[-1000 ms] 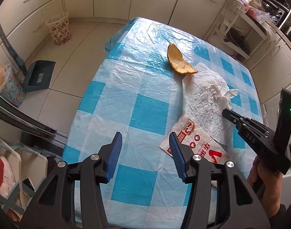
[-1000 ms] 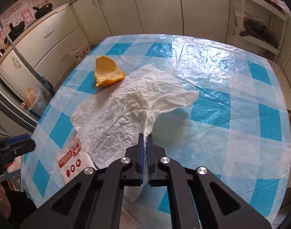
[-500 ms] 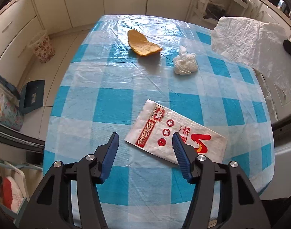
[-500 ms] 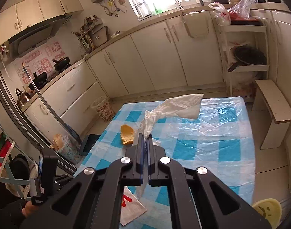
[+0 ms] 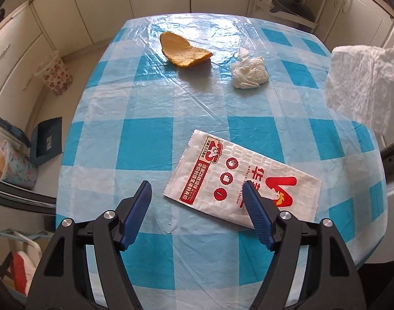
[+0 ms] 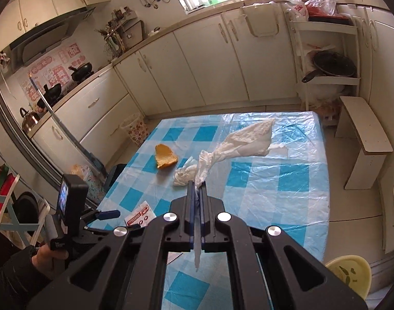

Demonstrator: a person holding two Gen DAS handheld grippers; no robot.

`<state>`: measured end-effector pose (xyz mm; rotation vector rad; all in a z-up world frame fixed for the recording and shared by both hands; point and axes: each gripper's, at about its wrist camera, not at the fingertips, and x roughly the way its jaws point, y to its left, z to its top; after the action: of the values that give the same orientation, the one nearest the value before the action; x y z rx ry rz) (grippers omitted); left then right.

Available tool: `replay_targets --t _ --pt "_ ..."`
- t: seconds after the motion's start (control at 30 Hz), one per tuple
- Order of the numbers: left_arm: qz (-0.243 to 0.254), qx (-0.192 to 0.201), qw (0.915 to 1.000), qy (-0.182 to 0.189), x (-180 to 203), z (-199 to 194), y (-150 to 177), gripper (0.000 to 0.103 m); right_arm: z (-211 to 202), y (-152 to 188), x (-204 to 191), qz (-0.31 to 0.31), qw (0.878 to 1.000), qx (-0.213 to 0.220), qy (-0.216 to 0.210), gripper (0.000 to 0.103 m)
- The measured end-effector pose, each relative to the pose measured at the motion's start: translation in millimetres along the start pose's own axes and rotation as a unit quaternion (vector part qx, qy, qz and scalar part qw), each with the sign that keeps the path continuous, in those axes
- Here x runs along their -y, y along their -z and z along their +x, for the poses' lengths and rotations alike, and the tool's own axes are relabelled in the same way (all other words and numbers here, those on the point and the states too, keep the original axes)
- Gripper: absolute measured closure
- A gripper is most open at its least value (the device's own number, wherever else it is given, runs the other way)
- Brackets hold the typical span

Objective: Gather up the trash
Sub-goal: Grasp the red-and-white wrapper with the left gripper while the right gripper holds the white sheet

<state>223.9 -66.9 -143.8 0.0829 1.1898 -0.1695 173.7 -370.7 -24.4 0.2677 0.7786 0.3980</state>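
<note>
My left gripper (image 5: 198,188) hangs over the near part of the blue checked table (image 5: 145,142), its jaws opening with no pad pressing on anything. Between and just beyond its fingertips lies a flat white and red food wrapper (image 5: 238,178). Farther off lie an orange peel (image 5: 182,51) and a crumpled white tissue ball (image 5: 248,73). My right gripper (image 6: 196,188) is shut on a thin white plastic bag (image 6: 238,144), lifted off the table; the bag (image 5: 362,82) also hangs at the right edge of the left wrist view.
A patterned waste basket (image 5: 56,76) stands on the floor left of the table, with a dark dustpan (image 5: 47,140) nearer. A white stool (image 6: 364,139) and a shelf rack (image 6: 326,59) stand to the right. A yellow bin (image 6: 349,271) sits low at right.
My right gripper lifted the white bag off the table, uncovering the tissue ball. My left gripper moved over the wrapper and its jaws spread wider.
</note>
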Motion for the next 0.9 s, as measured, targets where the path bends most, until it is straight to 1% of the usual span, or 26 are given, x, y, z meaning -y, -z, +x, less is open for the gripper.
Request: replay_targets --t 0.03,0.07,0.17,0.23,0.27,0.3,0.33,0.4,0.43,0.47,0.5,0.6,0.67,0.7,0.73,0.77,0.8,0.83,0.87,0.9 --pt "-0.005 -0.008 0.9999 0.007 -1 6 1 0.033 9 4 -6 -0.012 1.0 -0.023 -0.007 0.099" --pt "0.0 0.0 1.0 0.002 1 7 2 0.031 18 9 -12 -0.026 0.998 -0.048 -0.012 0.099" --pt "0.013 0.004 0.9999 -0.01 9 9 5 0.031 50 33 -34 -0.07 0.99 -0.119 -0.021 0.099" --pt "0.016 0.01 0.9998 -0.01 13 9 5 0.037 68 47 -43 -0.082 0.985 -0.152 -0.028 0.099" --pt "0.019 0.013 0.9997 -0.01 15 8 6 0.046 75 53 -47 -0.085 0.982 -0.165 -0.031 0.099" --pt "0.022 0.017 0.9996 -0.011 16 6 6 0.057 80 59 -49 -0.085 0.98 -0.175 -0.034 0.099" --pt "0.024 0.021 0.9994 -0.011 18 5 6 0.063 86 63 -49 -0.084 0.979 -0.184 -0.036 0.099" --pt "0.024 0.023 0.9994 0.005 20 3 6 0.088 95 70 -49 -0.082 0.976 -0.198 -0.034 0.099" --pt "0.022 0.021 0.9994 0.017 21 3 5 0.093 99 73 -49 -0.08 0.975 -0.203 -0.032 0.099" --pt "0.021 0.018 0.9992 0.03 22 3 5 0.101 103 76 -46 -0.077 0.975 -0.208 -0.029 0.099" --pt "0.022 0.016 0.9988 0.04 26 2 6 0.102 106 79 -44 -0.075 0.974 -0.213 -0.026 0.099" --pt "0.032 0.029 0.9979 0.048 33 -7 6 0.102 107 81 -37 -0.061 0.975 -0.211 -0.032 0.099" --pt "0.034 0.031 0.9968 0.065 33 -10 5 0.102 105 82 -33 -0.056 0.976 -0.21 -0.032 0.099" --pt "0.038 0.029 0.9966 0.067 36 -11 6 0.101 105 82 -31 -0.048 0.976 -0.209 -0.037 0.099" --pt "0.041 0.03 0.997 0.059 37 -11 6 0.099 104 83 -29 -0.044 0.976 -0.208 -0.04 0.099" --pt "0.043 0.032 0.9974 0.049 38 -10 6 0.083 103 84 -28 -0.041 0.976 -0.208 -0.043 0.099" --pt "0.048 0.036 0.9973 0.043 40 -10 6 0.07 103 84 -26 -0.036 0.977 -0.207 -0.046 0.099" --pt "0.054 0.043 0.9969 0.037 41 -10 7 0.046 102 83 -23 -0.031 0.977 -0.207 -0.049 0.099" --pt "0.059 0.052 0.9964 0.03 44 -11 8 0.038 101 83 -20 -0.024 0.977 -0.207 -0.054 0.099" --pt "0.07 0.055 0.9957 0.026 48 -10 9 0.035 100 83 -17 -0.016 0.977 -0.206 -0.06 0.099"
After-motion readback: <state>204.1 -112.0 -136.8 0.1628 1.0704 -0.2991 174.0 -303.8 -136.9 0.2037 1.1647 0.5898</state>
